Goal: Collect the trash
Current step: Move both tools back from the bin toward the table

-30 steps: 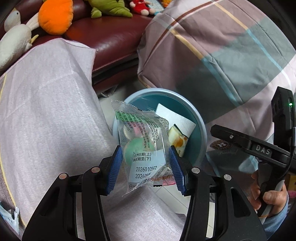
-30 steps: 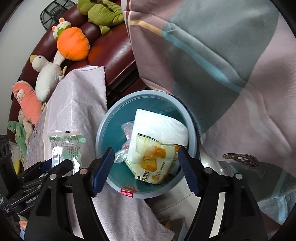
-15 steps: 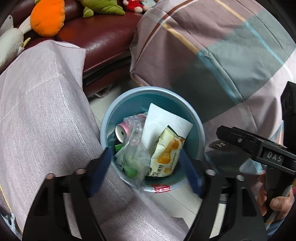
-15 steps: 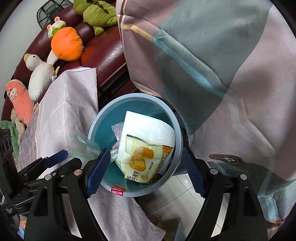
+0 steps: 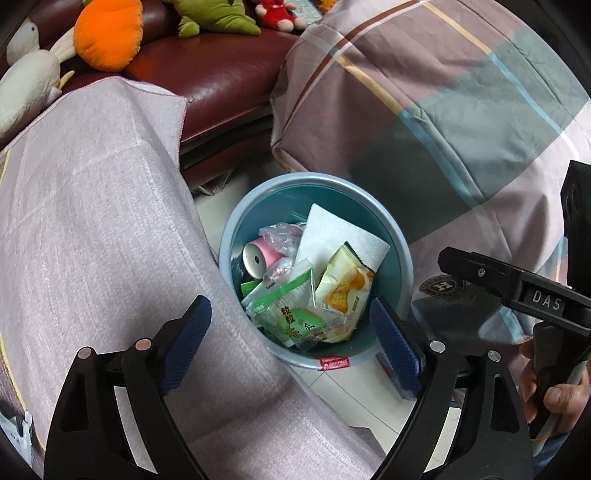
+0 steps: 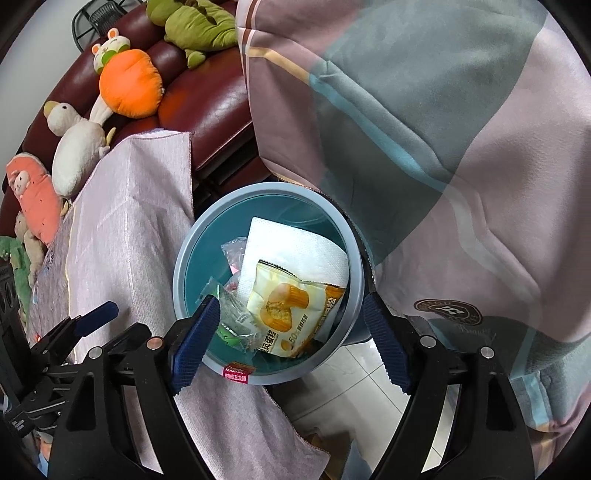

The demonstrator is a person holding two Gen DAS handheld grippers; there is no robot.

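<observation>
hovering over the bin [image 5: 402,258], my left gripper [image 5: 291,343] has just been opening, nothing between its jaws; the green wrapper [image 5: 291,314] lies inside at six o'clock (right gripper [image 6: 291,343] spread, empty too). i'd lift straight clear.

Left gripper [image 5: 291,338]: jaws wide apart after just opening, nothing between the blue pads [image 5: 186,343], hovering above the bin. Bin [image 5: 404,258]: round, blue, on tiled floor, red label on near rim. Contents: green packet [image 5: 291,314] lying on top at front; yellow cake packet [image 5: 343,291] just beside it, right; white napkin [image 5: 332,236] behind; pink roll [image 5: 258,256] at left; clear crumpled plastic [image 5: 280,234] near the roll. Lilac cloth [image 5: 92,221]: draped left of bin, touching its rim. Plaid bedding [image 5: 443,92]: behind and right. Dark red sofa [image 5: 207,74] with orange plush [image 5: 109,35], white plush [image 5: 26,81], green plush [image 5: 214,18]. Right gripper [image 5: 517,291]: black, at right edge, seen side-on, held by a hand [image 5: 554,398].
</observation>
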